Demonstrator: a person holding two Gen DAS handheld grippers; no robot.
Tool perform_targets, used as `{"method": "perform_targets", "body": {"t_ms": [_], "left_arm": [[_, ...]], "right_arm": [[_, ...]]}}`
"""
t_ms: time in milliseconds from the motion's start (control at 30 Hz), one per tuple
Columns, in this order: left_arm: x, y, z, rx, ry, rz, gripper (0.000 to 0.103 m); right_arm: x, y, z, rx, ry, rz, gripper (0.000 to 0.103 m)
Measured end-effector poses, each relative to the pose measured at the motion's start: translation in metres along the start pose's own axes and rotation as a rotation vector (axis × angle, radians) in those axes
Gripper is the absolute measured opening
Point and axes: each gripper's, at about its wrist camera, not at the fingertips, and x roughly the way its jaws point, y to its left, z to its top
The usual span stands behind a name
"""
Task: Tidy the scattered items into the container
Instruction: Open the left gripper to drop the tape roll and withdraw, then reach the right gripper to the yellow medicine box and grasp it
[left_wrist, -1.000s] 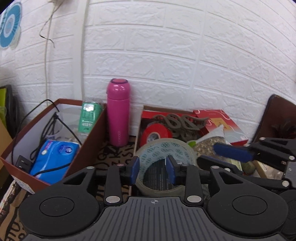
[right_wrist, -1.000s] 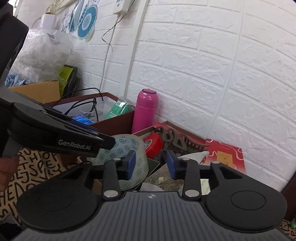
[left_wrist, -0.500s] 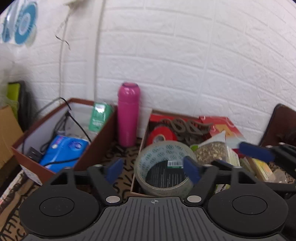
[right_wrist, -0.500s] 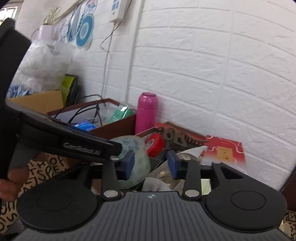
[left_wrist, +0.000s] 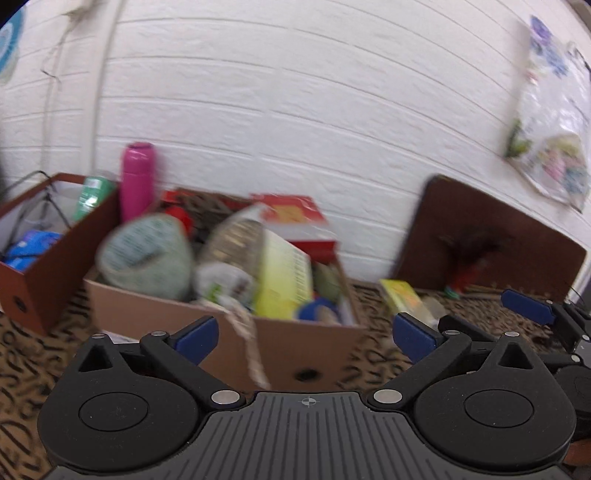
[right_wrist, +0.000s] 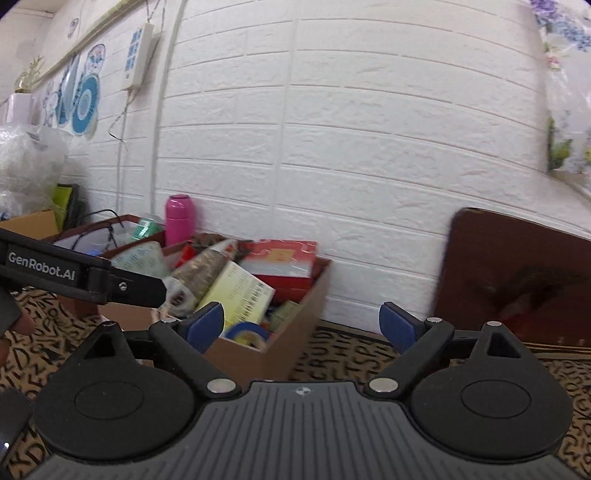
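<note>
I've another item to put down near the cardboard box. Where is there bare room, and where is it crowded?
The patterned mat lies bare between the cardboard box and the brown board leaning on the wall. The box is heaped above its rim: tape roll, yellow carton, red box. A yellow pack lies just right of it.

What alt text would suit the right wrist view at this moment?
The right gripper hangs open and empty before a cardboard box crammed with items, including a tape roll and yellow carton. A pink bottle stands behind by the white brick wall.
</note>
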Motion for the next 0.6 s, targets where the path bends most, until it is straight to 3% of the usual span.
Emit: {"method": "perform_targets", "body": {"t_ms": [167,333,600], "left_arm": [[0.029,-0.058,-0.022,0.060,0.071,-0.086,0.103],[0.063,-0.102,-0.026,0.128,0.103,-0.098,0.103],[0.128,-0.144,-0.009,0.170,0.103,-0.092,0.100]], "right_arm": [[-0.016,-0.054,-0.030,0.053,0.054,-0.107,0.092],[-0.013,-0.093,-0.055,0.114,0.094,-0.153,0.088],[0.024,-0.139,-0.078,0.207,0.163,-0.189,0.065]]}}
